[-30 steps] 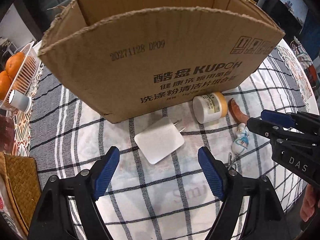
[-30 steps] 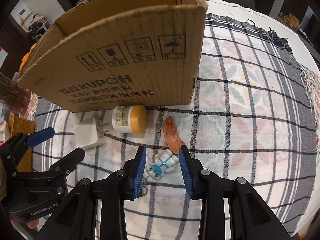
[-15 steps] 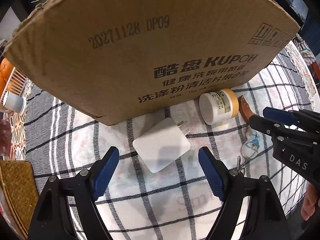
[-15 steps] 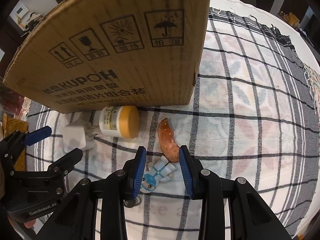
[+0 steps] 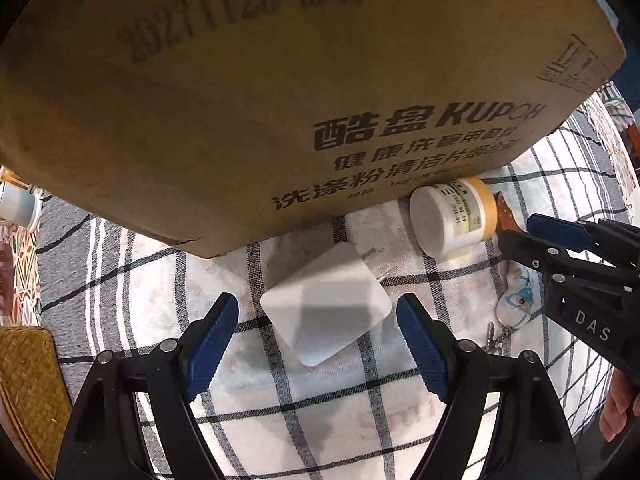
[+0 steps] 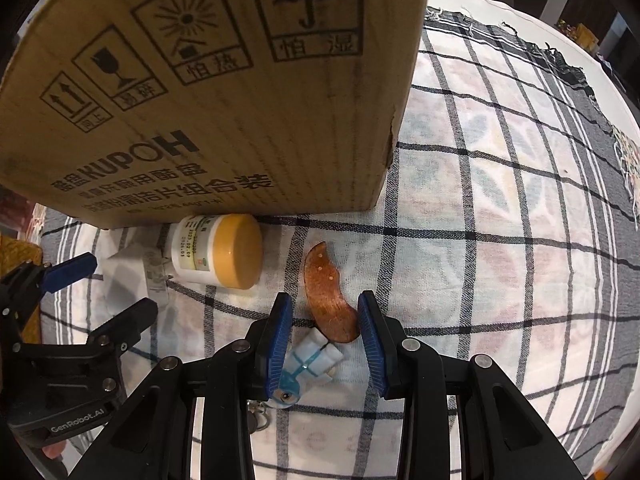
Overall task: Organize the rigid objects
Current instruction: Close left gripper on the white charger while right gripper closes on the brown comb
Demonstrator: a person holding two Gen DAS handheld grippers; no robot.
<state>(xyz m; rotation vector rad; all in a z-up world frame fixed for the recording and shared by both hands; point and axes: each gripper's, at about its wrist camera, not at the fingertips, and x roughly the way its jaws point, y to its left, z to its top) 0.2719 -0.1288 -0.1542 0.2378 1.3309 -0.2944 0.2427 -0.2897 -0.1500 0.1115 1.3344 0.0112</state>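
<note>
Checked cloth covers the desk (image 6: 500, 208), with a big cardboard box (image 5: 280, 100) filling each frame's top. Both hands are at the reach-to-grasp step. The left gripper (image 5: 318, 334), fingers spread wide, brackets a white charger (image 5: 326, 310) at centre frame; it needs lowering, then closing. The right gripper (image 6: 322, 338), fingers parted narrowly, straddles a toy keychain (image 6: 308, 364) and a brown curved piece (image 6: 328, 300) (risking a double catch). A yellow-lidded jar (image 6: 218, 256) lies against the box.

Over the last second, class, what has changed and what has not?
Both grippers came down: the left gripper onto the white charger, the right gripper over the figurine keychain and brown curved piece. Nothing gripped; jaws unchanged; objects and cardboard box unmoved.
</note>
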